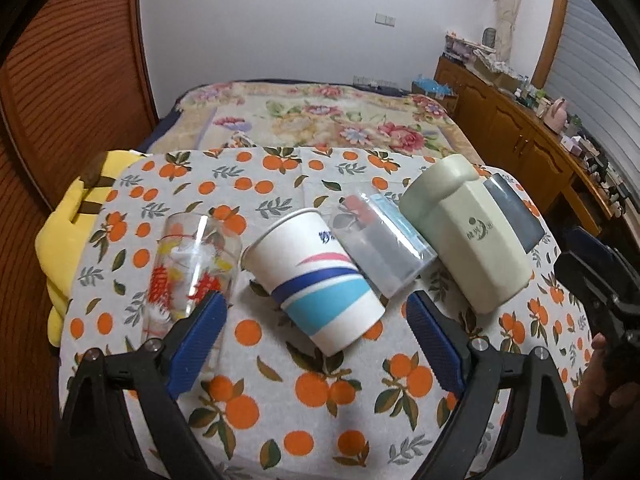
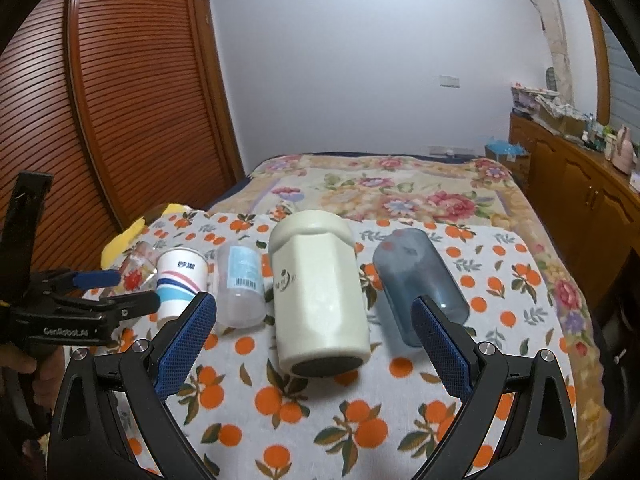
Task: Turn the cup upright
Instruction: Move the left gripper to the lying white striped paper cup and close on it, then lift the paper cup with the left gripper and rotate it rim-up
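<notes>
Both the left gripper (image 1: pixel 316 312) and right gripper (image 2: pixel 314 314) are spread and empty, approaching the lying cups; next, the left probably must close on the paper cup (image 1: pixel 316 276).

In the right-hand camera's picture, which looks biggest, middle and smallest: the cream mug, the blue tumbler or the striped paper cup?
As they appear in the right wrist view:
1. Cream mug, largest, though it also lies nearest the lens.
2. Blue tumbler.
3. Striped paper cup, smallest, but farther off and partly hidden by the left gripper, so true sizes stay unsure.
</notes>
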### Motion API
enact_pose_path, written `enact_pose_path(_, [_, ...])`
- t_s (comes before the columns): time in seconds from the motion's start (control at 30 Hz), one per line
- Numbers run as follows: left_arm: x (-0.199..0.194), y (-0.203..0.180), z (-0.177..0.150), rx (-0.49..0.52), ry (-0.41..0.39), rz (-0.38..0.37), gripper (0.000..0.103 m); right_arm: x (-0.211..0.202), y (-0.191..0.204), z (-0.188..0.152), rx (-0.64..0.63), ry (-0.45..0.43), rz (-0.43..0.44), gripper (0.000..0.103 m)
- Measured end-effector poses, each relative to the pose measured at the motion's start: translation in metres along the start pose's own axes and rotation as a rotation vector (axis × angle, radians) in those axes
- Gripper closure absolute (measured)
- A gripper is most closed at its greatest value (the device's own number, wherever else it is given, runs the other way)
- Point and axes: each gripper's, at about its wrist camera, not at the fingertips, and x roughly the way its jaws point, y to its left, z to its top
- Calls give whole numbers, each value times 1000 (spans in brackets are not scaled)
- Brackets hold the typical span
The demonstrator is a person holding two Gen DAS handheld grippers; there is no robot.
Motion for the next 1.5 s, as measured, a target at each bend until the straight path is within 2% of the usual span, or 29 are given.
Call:
enact_pose_path(0.2, [19,5,11,-34,58,0,20,10,-1,9,-12,13,5,3])
enact_pose_path(0.7, [49,1,7,-64,129,10,21,19,-7,14,-1,21,16,3])
enact_pose_path(0.9, [56,3,4,-86,145,-8,33,19,-8,12,8,23,21,3])
enact_pose_path(1.03, [56,6,3,-105,143,-13,43,18,-8,12,7,21,20,3])
enact_pose_path(1.5, [19,6,-15,-112,65,-38,47,6,-4,7,-3,7,12,3])
